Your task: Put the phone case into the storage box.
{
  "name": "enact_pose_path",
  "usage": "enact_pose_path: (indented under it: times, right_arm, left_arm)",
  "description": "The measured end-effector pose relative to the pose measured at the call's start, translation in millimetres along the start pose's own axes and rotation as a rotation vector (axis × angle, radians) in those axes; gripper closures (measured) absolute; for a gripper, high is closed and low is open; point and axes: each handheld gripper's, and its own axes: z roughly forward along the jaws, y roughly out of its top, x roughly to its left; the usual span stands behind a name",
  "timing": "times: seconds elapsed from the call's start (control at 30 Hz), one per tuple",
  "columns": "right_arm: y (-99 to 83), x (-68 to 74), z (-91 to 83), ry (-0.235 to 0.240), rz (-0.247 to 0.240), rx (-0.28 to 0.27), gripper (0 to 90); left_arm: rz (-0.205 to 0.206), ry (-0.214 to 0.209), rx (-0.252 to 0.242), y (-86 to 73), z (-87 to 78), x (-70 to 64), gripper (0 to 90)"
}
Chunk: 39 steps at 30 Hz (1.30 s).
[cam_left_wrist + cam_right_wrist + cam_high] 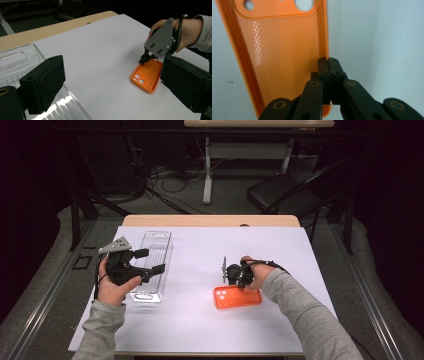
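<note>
An orange phone case point(238, 297) point(147, 75) point(282, 50) lies inside up on the white sheet, right of centre. My right gripper point(234, 282) point(143, 60) point(329, 65) points down at it and is shut on the case's long side wall, the rim pinched between the jaws. A clear plastic tray point(156, 240) point(15, 57) lies at the left of the sheet. My left gripper point(150, 261) point(113, 85) hovers over the tray's near half, open, with nothing between its fingers.
A white sheet point(210, 245) covers most of the wooden table point(210, 220). Beyond the table's far edge stand a black chair point(285, 195), a desk leg point(207, 170) and floor cables.
</note>
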Motion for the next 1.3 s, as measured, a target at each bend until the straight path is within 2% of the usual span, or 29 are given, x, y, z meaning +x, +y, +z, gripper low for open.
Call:
enact_pose_path:
  times: [0.73, 1.3]
  right_arm:
    - [-4.1, -1.0, -5.6, 0.015, 0.026, -0.017, 90.0]
    - [-7.3, -1.2, -17.1, 0.025, 0.055, -0.080, 90.0]
  left_arm:
    - [-0.002, -0.001, -0.001, 0.0, -0.7, 0.1, 6.6]
    - [-0.002, 0.002, 0.000, 0.1, -2.0, 0.5, 6.7]
